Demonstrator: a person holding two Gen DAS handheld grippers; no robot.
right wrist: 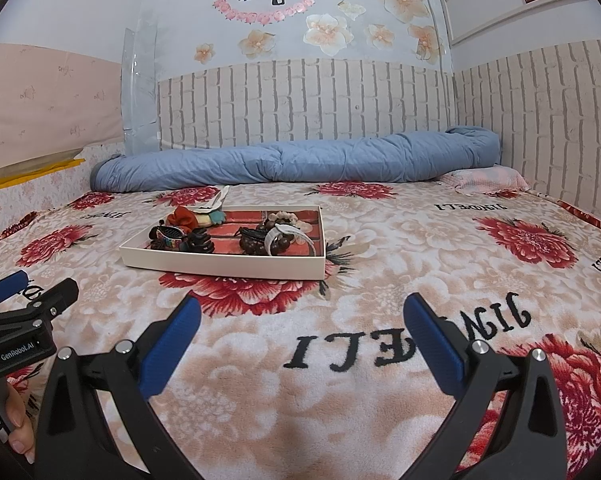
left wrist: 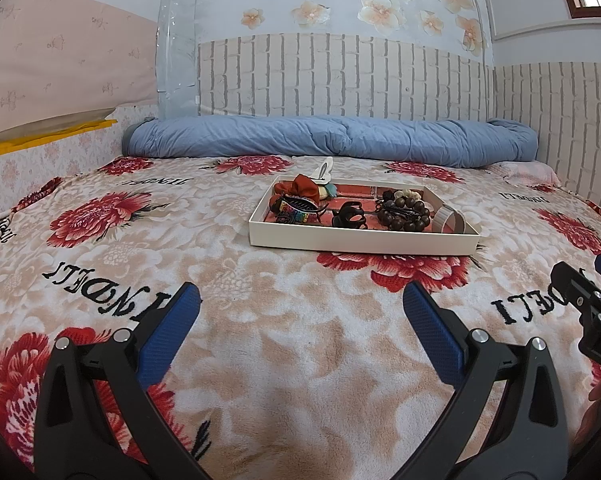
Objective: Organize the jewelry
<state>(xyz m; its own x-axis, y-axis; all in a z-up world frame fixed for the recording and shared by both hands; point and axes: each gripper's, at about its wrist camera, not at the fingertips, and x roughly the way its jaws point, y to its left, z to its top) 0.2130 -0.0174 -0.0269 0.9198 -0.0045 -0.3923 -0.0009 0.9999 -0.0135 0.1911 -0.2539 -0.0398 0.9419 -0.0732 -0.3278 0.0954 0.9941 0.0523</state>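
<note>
Left tongs [left wrist: 300, 300]: I held them spread, gripping nothing, short of the tray.
Right tongs [right wrist: 300, 312]: likewise spread, bare.
Tray [left wrist: 360, 243]: on the bed [left wrist: 300, 360], holding clips, beads [left wrist: 404, 210], bow [left wrist: 304, 186]; sorted or unsorted, undecidable.

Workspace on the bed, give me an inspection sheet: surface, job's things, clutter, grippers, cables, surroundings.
Surface: floral blanket spread over the bed, printed with red flowers and black lettering.
Job's things: shallow white tray holding a red bow, a multicoloured hair clip, a black claw clip, a brown bead bracelet and a white bangle.
Clutter: a white item beyond the tray's far edge; what it is cannot be told.
Grippers: left gripper open, empty, over the blanket; right gripper open, empty, likewise.
Cables: nothing seen.
Surroundings: rolled blue quilt along a brick-pattern wall with flower stickers.
</note>
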